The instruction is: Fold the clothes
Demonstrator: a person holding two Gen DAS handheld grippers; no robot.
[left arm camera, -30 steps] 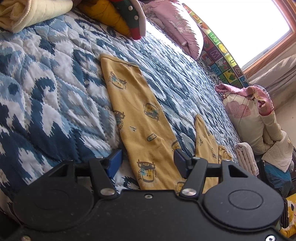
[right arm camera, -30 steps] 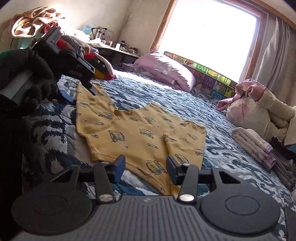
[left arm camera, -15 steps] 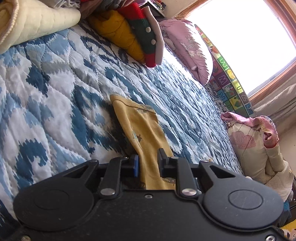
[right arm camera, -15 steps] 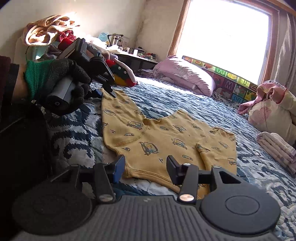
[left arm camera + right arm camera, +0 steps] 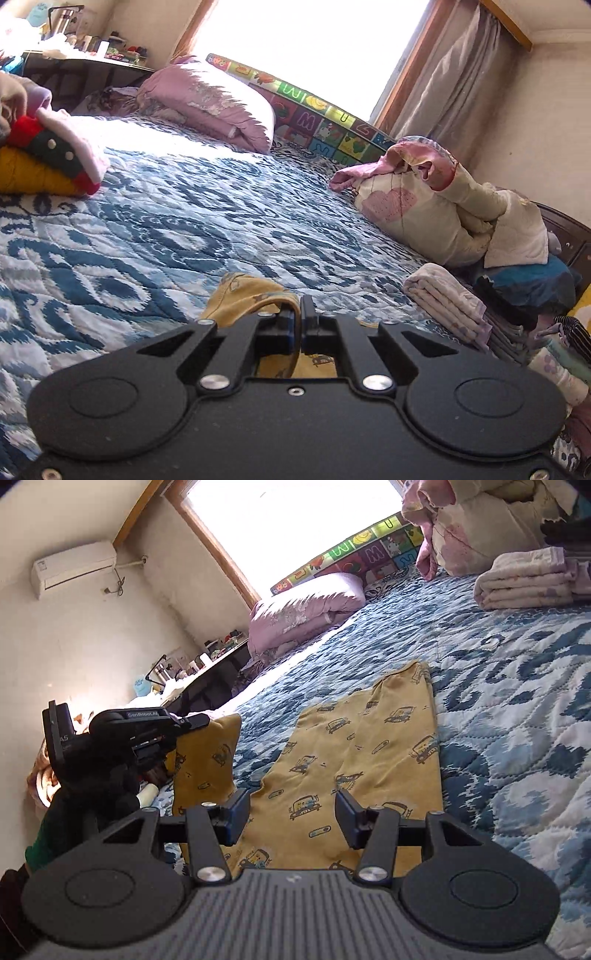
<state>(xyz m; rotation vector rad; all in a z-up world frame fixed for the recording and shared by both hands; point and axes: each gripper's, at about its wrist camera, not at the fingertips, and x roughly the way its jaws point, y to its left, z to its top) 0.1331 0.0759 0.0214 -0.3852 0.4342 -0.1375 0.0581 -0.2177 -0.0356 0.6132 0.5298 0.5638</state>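
1. Since a second ago, the left gripper (image 5: 298,314) has gone from spread beside the sleeve to pressed together on it, and has lifted that sleeve off the quilt (image 5: 155,236).
2. Pinched at its cuff, the sleeve hangs from the left gripper in the right wrist view, while the rest of the yellow shirt (image 5: 354,760) lies flat on the quilt.
3. Above the shirt's body, the right gripper (image 5: 293,821) is opening, with nothing between its pads.
4. Judged step: folding the sleeve inward. Next, the sleeve likely needs carrying across the body and laying flat without bunching.
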